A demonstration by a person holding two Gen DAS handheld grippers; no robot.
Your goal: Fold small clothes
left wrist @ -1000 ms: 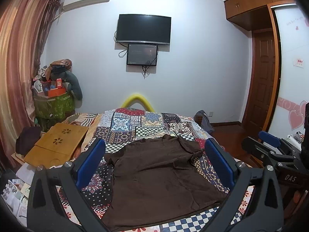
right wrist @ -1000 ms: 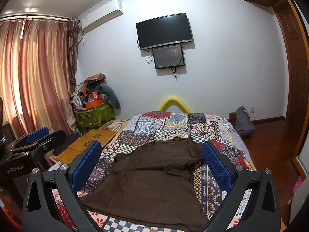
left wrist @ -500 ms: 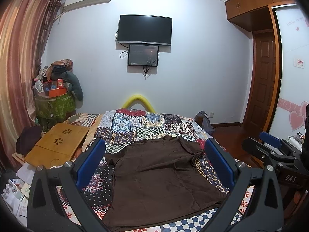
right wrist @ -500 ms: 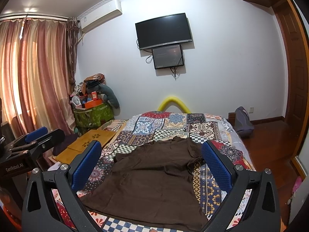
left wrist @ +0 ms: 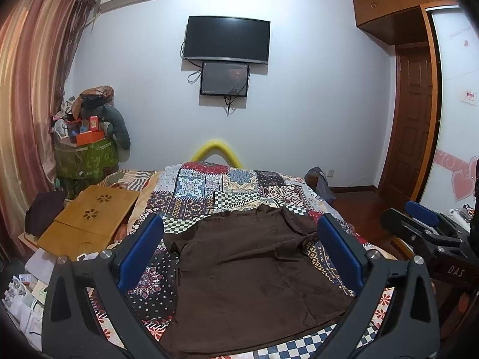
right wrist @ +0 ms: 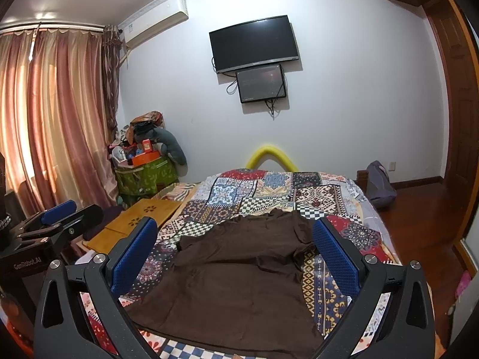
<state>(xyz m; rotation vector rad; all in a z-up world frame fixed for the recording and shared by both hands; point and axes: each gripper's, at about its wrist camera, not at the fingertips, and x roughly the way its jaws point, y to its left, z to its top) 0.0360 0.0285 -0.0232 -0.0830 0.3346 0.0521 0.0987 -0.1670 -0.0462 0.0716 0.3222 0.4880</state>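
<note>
A dark brown shirt (left wrist: 251, 272) (right wrist: 239, 275) lies spread flat on the patchwork bedspread (left wrist: 209, 191) (right wrist: 257, 191), hem toward me, its right sleeve crumpled. My left gripper (left wrist: 239, 227) hovers open above the shirt's near end, blue pads (left wrist: 140, 251) wide apart and empty. My right gripper (right wrist: 235, 230) is likewise open above the shirt, holding nothing. Each gripper also shows at the edge of the other's view: the right gripper (left wrist: 419, 221) at the right, the left gripper (right wrist: 63, 215) at the left.
A wooden lap table (left wrist: 89, 221) (right wrist: 134, 224) sits left of the bed, with papers (left wrist: 24, 293) below it. A green basket piled with things (left wrist: 86, 155) stands in the corner by the curtains (right wrist: 54, 119). A TV (left wrist: 226, 40) hangs on the far wall; a bag (right wrist: 380, 185) lies on the floor at right.
Both grippers have stayed nearly still, drifting only slightly; the shirt has not moved.
</note>
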